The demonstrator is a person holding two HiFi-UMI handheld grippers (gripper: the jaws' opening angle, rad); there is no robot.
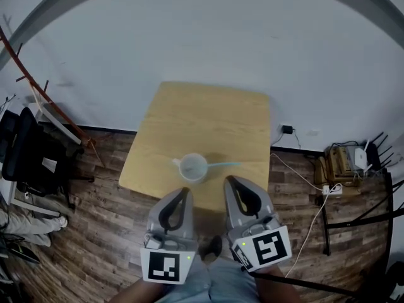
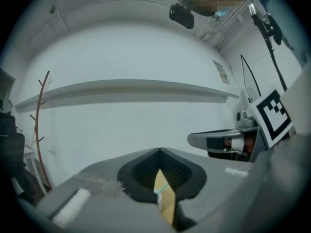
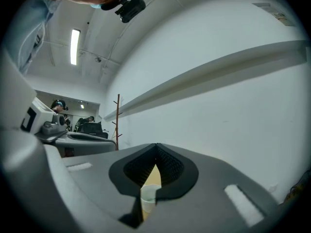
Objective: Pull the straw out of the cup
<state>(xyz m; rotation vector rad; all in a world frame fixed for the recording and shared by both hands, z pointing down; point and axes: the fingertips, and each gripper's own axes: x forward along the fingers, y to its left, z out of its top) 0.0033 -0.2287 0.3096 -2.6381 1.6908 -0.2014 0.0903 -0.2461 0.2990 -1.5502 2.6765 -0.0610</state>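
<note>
A clear plastic cup [image 1: 193,166] stands near the front edge of a small wooden table [image 1: 208,122]. A pale blue straw [image 1: 222,165] leans out of it to the right, over the rim. Both grippers hover just short of the table's front edge and hold nothing. The left gripper [image 1: 185,191] is shut, its tips just below the cup. The right gripper [image 1: 228,179] is shut, to the lower right of the cup and under the straw. Through the slit under the closed left gripper [image 2: 159,150] I see a bit of straw [image 2: 163,187]. Under the closed right gripper [image 3: 156,145] the cup [image 3: 148,195] shows.
A white wall runs behind the table. A black chair [image 1: 25,150] and a reddish coat stand [image 1: 38,93] are at the left. Cables, a power strip [image 1: 331,188] and a box [image 1: 344,160] lie on the wooden floor at the right. The person's legs are below.
</note>
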